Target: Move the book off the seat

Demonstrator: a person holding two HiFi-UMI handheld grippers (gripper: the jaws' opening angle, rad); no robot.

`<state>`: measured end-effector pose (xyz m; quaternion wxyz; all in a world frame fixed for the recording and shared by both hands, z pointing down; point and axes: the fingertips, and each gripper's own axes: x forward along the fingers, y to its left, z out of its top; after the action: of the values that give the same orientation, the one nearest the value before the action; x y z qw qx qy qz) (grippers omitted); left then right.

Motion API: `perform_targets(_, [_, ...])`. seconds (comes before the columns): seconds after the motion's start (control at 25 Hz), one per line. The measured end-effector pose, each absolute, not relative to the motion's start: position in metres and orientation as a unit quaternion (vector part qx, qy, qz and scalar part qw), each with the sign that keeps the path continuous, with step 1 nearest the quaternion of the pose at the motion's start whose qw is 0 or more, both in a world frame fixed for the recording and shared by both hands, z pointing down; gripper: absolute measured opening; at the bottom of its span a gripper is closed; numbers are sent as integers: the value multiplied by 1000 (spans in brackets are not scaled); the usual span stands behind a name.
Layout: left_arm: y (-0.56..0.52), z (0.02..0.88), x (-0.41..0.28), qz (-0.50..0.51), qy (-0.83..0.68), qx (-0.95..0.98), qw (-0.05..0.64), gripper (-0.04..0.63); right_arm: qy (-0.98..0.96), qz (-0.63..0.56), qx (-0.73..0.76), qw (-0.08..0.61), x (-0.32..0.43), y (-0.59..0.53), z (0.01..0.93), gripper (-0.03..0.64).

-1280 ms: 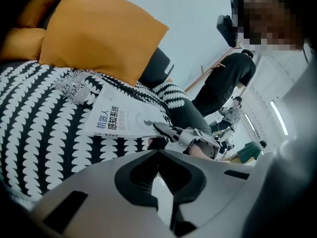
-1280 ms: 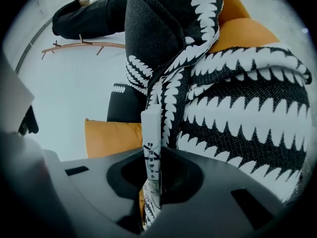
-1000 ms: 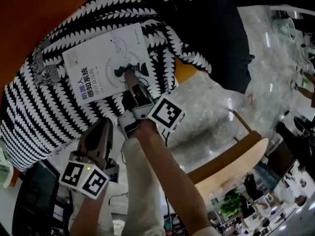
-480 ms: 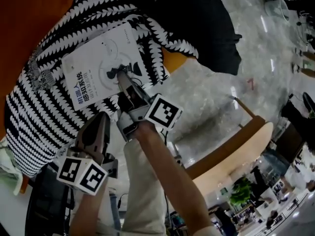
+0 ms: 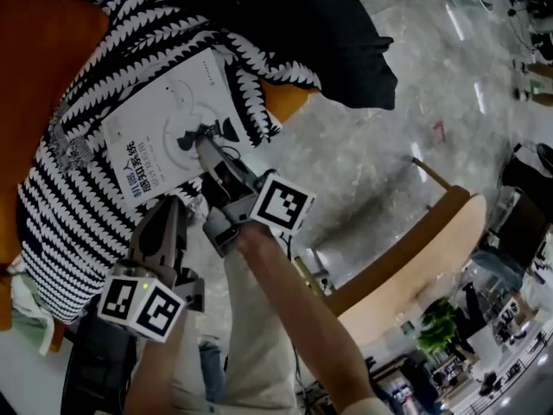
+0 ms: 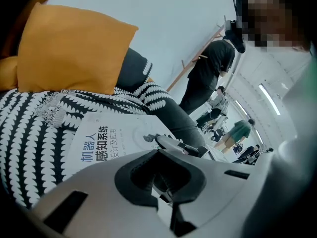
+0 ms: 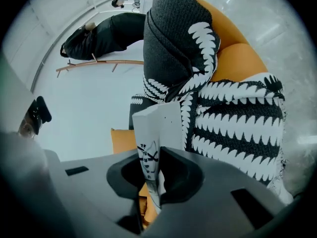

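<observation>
Just now the white paperback book with blue and black print [image 5: 164,128] seems to have crept a little toward the front edge of the orange upholstered seat [image 5: 43,76]. It lies on the black-and-white patterned knit throw [image 5: 78,223], and its right-hand corner sits nearer the bare orange strip at that edge than it did a second ago. The head camera has swung as well, so the shift is slight and hard to gauge.

The right tongs [image 5: 204,138] have stayed clamped on the book. In the right gripper view its cover [image 7: 154,133] is pinched edge-on between the two pads and runs away from the camera over the throw. I judge that the drag has begun and the grip is sound. Almost all of the book is still over the seat, though, so the task is far from finished. The grey marble floor [image 5: 380,145] lies beyond the front edge.

The right arm, in a cream sleeve [image 5: 268,318], reaches up from below, its tongs slanting in across the book's near right part toward the cover's middle. The left tongs [image 5: 171,204] hang back over the throw, just short of the book's near edge. Their jaws are together on nothing and take no part in the pull.
</observation>
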<state>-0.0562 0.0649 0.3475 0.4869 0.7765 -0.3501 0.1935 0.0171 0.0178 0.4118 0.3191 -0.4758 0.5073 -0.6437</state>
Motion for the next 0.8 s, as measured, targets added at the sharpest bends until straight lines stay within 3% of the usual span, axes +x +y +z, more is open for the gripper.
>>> perform_targets(0.8, [89,349,-37,187,-304,819,448,9,558,-594,-473,335,28,54,395,46])
